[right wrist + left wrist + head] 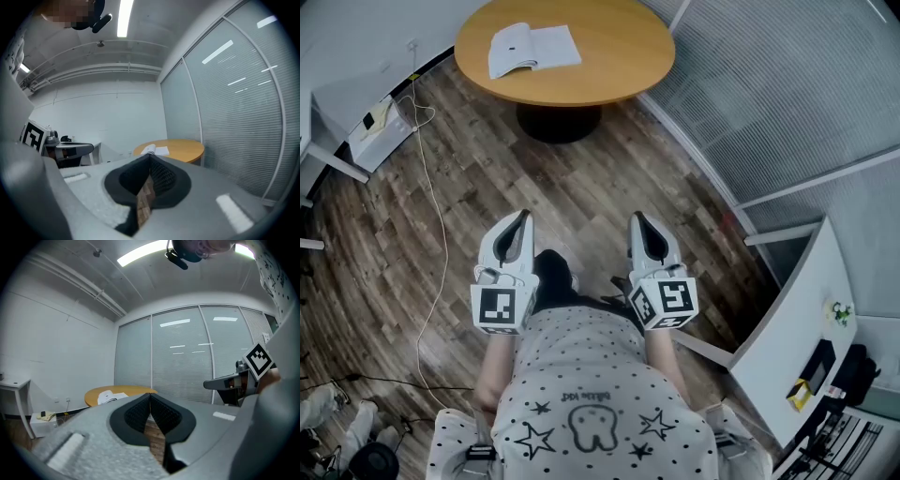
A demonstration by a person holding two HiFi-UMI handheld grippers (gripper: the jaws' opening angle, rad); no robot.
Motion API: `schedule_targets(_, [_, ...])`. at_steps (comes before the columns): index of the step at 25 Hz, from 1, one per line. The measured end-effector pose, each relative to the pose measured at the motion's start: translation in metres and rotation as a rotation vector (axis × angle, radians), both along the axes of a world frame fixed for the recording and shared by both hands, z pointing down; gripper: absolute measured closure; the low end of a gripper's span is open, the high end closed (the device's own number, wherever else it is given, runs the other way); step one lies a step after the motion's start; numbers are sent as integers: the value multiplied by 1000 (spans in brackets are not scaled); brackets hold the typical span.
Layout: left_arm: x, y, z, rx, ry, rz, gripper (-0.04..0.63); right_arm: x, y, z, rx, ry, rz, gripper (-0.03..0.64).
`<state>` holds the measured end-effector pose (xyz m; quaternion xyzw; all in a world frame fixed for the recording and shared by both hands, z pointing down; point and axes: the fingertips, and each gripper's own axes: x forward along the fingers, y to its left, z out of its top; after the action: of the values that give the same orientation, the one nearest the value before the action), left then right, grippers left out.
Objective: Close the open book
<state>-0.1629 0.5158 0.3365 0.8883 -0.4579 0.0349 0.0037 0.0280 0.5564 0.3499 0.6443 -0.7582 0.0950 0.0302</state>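
Lying open on table (614, 58) across wood floor (572, 178): book (532, 49); left gripper (523, 217), right gripper (636, 219) fingers together.

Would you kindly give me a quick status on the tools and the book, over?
Left tool shut, empty. Right tool shut, empty. Open white paper book on round wooden table ahead, untouched. Only wood-plank floor between.

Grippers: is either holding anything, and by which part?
Nothing is held. The left gripper and right gripper are both shut and empty; the book lies open on the table, far from both.
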Motion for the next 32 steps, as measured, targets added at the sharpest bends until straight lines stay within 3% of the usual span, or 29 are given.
schedule_targets(9, [15, -41, 7, -13, 11, 45, 584, 7, -35, 5, -26, 5, 28, 612])
schedule_targets(19, [23, -172, 9, -47, 17, 77, 585, 1, -171, -2, -26, 4, 1, 612])
schedule_targets(23, [19, -220, -9, -21, 14, 99, 584, -8, -223, -19, -9, 13, -16, 612])
schedule_targets(32, [16, -286, -6, -59, 15, 87, 584, 1, -280, -15, -31, 5, 19, 612])
